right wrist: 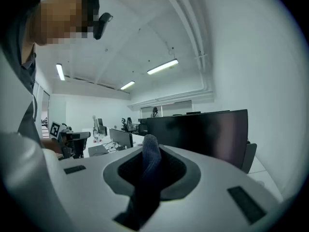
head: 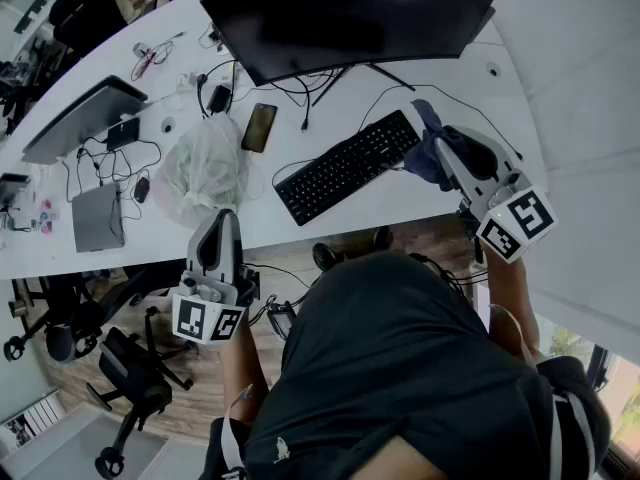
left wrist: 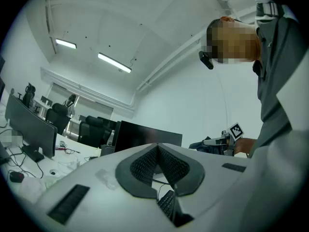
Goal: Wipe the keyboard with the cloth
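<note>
A: Item one, far left?
B: Left gripper (left wrist: 157,154). Jaws pressed together, nothing between them. Position: left of the keyboard (head: 348,166) and nearer the person, out past the desk (head: 420,200) edge.

A: Next along?
B: Plastic bag (head: 205,168), crumpled, on the desk just left of the keyboard. Then a phone (head: 259,126), flat, beyond the keyboard's left end.

A: The keyboard itself?
B: Black, lying at a slant on the desk. Monitor (head: 350,13) stands behind it.

A: And the cloth?
B: Cloth (right wrist: 148,166), dark blue. Location: at the keyboard's right end, hanging from the tool. The head view shows it up against that end; whether it actually touches the keys cannot be told.

A: Last entry?
B: Right gripper (head: 449,143). Jaws clamped on the cloth, a fold of which pokes up between them. Position: just right of the keyboard, over the desk.
</note>
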Tool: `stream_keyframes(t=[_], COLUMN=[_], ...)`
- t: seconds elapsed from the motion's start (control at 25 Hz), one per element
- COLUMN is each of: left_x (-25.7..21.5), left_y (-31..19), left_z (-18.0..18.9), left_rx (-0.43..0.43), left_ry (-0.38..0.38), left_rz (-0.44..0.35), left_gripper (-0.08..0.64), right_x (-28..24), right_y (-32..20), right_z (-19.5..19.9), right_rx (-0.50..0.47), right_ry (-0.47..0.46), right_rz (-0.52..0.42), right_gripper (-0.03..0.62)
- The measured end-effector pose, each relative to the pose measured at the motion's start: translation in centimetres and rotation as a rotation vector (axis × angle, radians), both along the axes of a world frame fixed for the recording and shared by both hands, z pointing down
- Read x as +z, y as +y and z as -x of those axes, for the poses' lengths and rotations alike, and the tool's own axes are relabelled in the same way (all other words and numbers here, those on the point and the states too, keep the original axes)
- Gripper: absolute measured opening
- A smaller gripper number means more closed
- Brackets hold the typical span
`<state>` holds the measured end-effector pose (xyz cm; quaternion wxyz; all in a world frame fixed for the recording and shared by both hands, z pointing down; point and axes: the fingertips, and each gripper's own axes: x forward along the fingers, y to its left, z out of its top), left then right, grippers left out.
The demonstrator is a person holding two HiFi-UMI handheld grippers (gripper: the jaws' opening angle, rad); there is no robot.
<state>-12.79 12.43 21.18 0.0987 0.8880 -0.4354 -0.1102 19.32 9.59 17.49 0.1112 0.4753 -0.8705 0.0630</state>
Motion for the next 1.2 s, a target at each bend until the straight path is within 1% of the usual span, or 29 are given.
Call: stream_keyframes(t=[0.12,0.2,0.28,0.36,0.48,0.56,0.68,0.76,0.84,1.0,1.12,1.2], left_x=[0.3,0.7,1.2,1.6,2.3,2.8,3.0,3.1,3.1,2.9,3.0,3.1], left_y=[-1.6,-2.2,-2.2,-2.1,-2.3,-2.4,-2.7,-3.1,-3.1,-3.4,-3.6,-3.5], left_z=[3.1,4.7,5.7,6.1,6.3,6.2,5.5,4.6,3.2,0.4,-1.8,-3.1], left_rx=[0.037,0.054,0.061,0.066,0.071,0.061,0.040,0.023,0.002,-0.049,-0.097,-0.125], left_ry=[0.000,0.006,0.024,0.038,0.036,0.034,0.019,-0.001,-0.020,-0.054,-0.064,-0.079], left_rz=[-0.019,-0.027,-0.019,-0.010,0.000,0.019,0.053,0.075,0.099,0.144,0.173,0.181], left_gripper=[0.005,0.005,0.005,0.005,0.005,0.005,0.005,0.005,0.005,0.005,0.005,0.005], right_x=[0.5,1.0,1.3,1.5,2.7,4.1,6.6,8.7,11.3,17.2,24.4,30.5], right_y=[-1.1,-1.7,-2.0,-2.4,-3.2,-3.8,-5.3,-6.9,-8.7,-13.6,-17.5,-18.7], right_z=[3.3,4.9,5.7,6.0,5.8,5.2,3.3,1.6,-0.1,-2.3,-3.5,-4.3], right_rx=[0.033,0.051,0.060,0.067,0.076,0.080,0.096,0.107,0.099,0.036,-0.017,-0.054], right_ry=[-0.037,-0.070,-0.087,-0.082,-0.076,-0.066,-0.063,-0.058,-0.022,0.100,0.182,0.232], right_rz=[-0.014,-0.006,0.015,0.027,0.053,0.100,0.177,0.211,0.238,0.271,0.317,0.395], right_gripper=[0.064,0.064,0.064,0.064,0.064,0.064,0.064,0.064,0.064,0.066,0.066,0.066])
